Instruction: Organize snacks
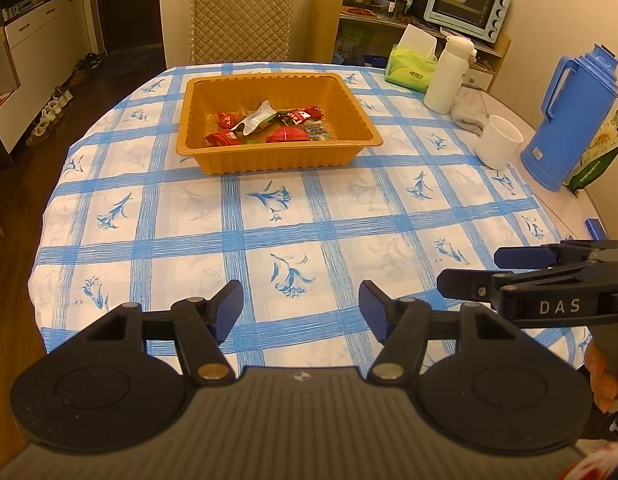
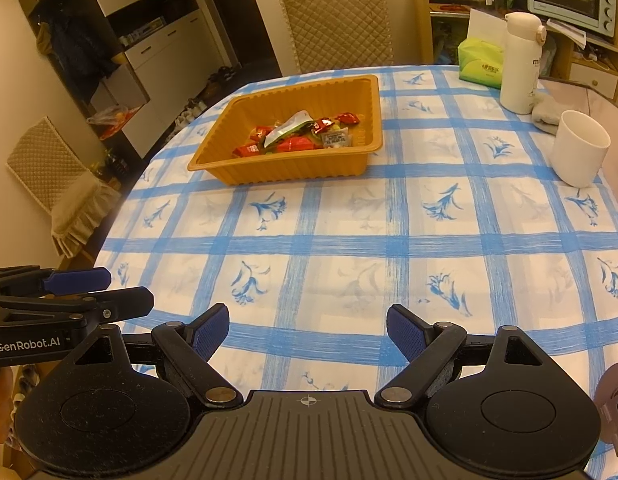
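Well ahead of the empty, parted left gripper (image 1: 301, 312) and right gripper (image 2: 307, 334): ribbed orange tray (image 1: 245, 160) holding red, silver and clear snack packets (image 1: 269, 126) on checked tablecloth (image 1: 269, 236)

snacks gathered in tray, both grippers idle over the table

orange tray (image 1: 277, 156) on blue-checked tablecloth (image 1: 269, 236) holds wrapped snacks (image 1: 269, 126). left gripper (image 1: 301, 312) jaws apart, empty, above cloth. right gripper (image 1: 469, 272) alongside at right, also empty. white cup (image 1: 499, 142), blue thermos (image 1: 569, 120) far right.

Bare tablecloth (image 1: 293, 220) up to tray (image 1: 277, 160); cup (image 1: 499, 142), flask (image 1: 569, 120) crowd right
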A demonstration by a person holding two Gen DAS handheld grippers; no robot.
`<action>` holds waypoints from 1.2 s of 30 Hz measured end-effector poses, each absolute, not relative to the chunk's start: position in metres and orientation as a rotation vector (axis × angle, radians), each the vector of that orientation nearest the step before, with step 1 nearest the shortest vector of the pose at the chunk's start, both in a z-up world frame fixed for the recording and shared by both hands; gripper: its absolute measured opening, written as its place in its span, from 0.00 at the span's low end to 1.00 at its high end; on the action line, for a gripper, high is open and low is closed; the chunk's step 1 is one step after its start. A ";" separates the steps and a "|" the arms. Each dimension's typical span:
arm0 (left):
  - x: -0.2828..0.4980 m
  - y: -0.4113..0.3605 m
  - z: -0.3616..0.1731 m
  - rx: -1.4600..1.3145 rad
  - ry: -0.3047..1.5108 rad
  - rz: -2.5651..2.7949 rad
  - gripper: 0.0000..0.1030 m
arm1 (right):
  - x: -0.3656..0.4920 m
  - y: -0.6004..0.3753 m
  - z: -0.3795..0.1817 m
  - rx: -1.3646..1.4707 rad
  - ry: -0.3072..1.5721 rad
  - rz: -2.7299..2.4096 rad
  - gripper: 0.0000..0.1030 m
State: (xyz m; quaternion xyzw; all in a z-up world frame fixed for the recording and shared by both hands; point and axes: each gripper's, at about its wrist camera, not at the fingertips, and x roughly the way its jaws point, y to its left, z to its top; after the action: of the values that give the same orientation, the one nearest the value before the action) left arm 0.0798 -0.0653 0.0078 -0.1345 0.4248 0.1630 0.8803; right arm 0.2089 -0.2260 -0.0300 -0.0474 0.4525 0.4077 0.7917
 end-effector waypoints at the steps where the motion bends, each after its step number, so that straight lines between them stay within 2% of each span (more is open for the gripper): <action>1: 0.080 -0.065 0.008 -0.280 0.885 0.340 0.60 | 0.209 -0.226 -0.030 -0.102 0.974 0.878 0.83; 36: 0.082 -0.061 0.009 -0.283 0.877 0.338 0.60 | 0.208 -0.223 -0.030 -0.102 0.974 0.878 0.83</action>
State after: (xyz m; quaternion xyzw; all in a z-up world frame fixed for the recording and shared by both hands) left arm 0.0816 -0.0615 0.0086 -0.1358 0.4210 0.1624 0.8820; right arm 0.2078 -0.2231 -0.0303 -0.0472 0.4527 0.4078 0.7915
